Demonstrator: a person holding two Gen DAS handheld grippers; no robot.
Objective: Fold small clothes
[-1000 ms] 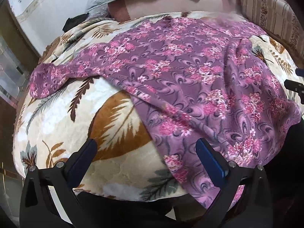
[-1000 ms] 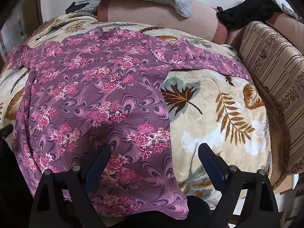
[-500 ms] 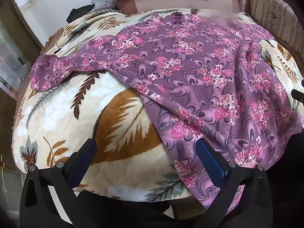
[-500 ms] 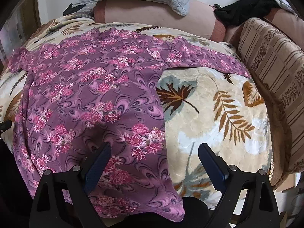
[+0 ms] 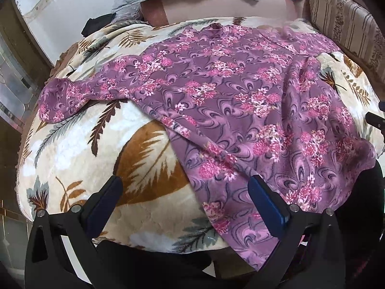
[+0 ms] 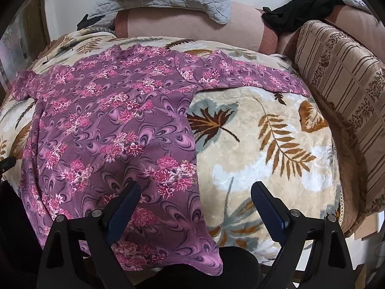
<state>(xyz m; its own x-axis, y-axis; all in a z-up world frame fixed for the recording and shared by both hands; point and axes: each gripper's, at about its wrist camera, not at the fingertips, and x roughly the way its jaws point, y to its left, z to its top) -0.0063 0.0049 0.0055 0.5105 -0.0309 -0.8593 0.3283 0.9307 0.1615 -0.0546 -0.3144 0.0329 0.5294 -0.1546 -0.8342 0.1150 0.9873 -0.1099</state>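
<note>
A purple floral top (image 5: 228, 101) lies spread flat on a cream blanket (image 5: 79, 144) printed with brown and grey leaves, both sleeves stretched out to the sides and the hem hanging over the blanket's near edge. The left hand-held gripper (image 5: 185, 192) hovers above that near edge with its fingers wide apart and nothing between them; its right finger (image 5: 267, 204) is over the top's hem. The right hand-held gripper (image 6: 196, 204) is likewise spread open and empty, its left finger (image 6: 125, 209) over the top's lower part. Beyond the blanket sit a pink bolster (image 6: 192, 26) and a striped cushion (image 6: 344, 89).
</note>
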